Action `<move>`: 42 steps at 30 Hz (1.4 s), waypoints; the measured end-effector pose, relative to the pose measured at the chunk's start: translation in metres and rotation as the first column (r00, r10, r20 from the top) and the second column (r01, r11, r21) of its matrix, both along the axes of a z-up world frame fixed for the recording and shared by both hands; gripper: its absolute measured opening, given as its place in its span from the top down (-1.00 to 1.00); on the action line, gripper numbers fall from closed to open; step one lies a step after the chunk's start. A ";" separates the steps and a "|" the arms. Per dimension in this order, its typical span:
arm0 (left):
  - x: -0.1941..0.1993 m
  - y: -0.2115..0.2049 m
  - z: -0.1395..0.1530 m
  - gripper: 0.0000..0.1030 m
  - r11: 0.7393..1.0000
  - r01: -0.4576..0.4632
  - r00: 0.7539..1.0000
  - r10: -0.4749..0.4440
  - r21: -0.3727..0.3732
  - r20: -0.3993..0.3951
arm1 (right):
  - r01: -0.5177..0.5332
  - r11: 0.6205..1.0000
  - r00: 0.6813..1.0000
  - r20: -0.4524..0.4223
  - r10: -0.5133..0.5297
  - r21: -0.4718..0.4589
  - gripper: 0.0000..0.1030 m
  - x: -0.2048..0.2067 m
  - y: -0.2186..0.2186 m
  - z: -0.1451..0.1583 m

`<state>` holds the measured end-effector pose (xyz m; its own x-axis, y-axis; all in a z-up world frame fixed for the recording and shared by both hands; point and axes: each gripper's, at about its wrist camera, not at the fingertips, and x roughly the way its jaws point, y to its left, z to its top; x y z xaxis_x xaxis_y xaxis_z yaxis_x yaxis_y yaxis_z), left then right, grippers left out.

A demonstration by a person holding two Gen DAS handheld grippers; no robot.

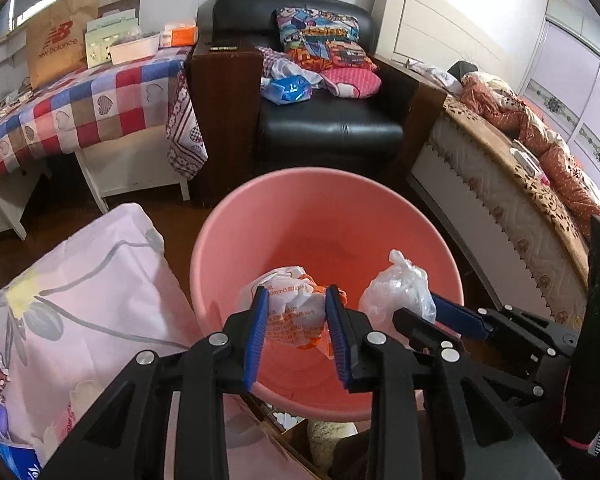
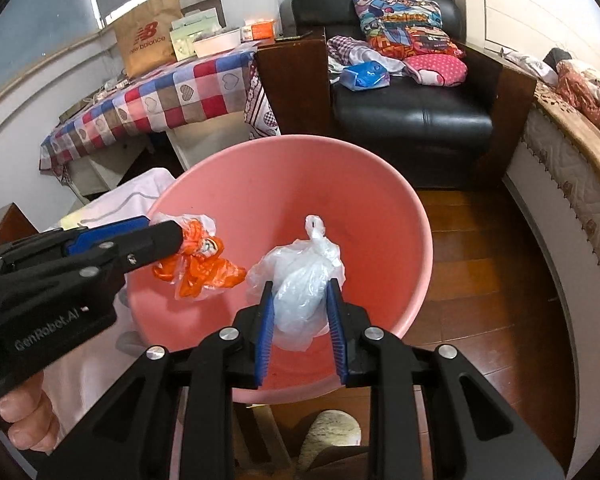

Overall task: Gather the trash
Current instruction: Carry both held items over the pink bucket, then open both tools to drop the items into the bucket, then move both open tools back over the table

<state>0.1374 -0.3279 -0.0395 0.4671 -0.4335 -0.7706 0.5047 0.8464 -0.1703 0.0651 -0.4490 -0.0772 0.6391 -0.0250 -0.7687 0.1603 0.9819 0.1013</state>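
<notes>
Pinching crinkly plastic bags [image 1: 296,312] [image 2: 300,300], both hand-held grippers [image 1: 296,316] [image 2: 300,312] hover over a smooth pink basin [image 1: 260,216].

We count two grippers, the left gripper [image 1: 296,304] and the right gripper [image 2: 300,298]. Two crumpled bags are in sight: one orange-and-white bag [image 1: 290,304] and one clear bag [image 2: 300,292]. There is one pink bin [image 2: 260,184] at the centre of the frame, one black armchair [image 1: 328,128] at upper centre, and one brown paper bag [image 1: 60,40] at upper left.
</notes>
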 end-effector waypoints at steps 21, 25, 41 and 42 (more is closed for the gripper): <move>-0.015 0.017 0.027 0.19 0.996 -0.028 0.999 0.029 -0.082 0.015 | 0.018 1.000 0.999 0.044 -0.019 0.022 0.11 -0.013 -0.006 0.022; -0.026 0.029 0.043 0.19 0.993 -0.042 0.998 0.047 -0.112 0.041 | 0.016 1.000 0.997 0.076 -0.017 0.019 0.11 -0.023 -0.003 0.033; -0.086 0.161 0.076 0.19 0.962 -0.261 0.942 0.272 -0.083 0.196 | -0.192 0.980 0.965 0.191 0.179 0.049 0.12 -0.049 0.106 0.055; -0.090 0.174 0.077 0.19 0.956 -0.282 0.934 0.292 -0.075 0.208 | -0.210 0.976 0.963 0.186 0.196 0.055 0.12 -0.049 0.116 0.053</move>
<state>0.0477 -0.1538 0.0374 0.7287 -0.2876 -0.6215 0.2702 0.9547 -0.1248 0.0166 -0.3329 -0.0239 0.7520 0.1716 -0.6364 -0.0689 0.9807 0.1830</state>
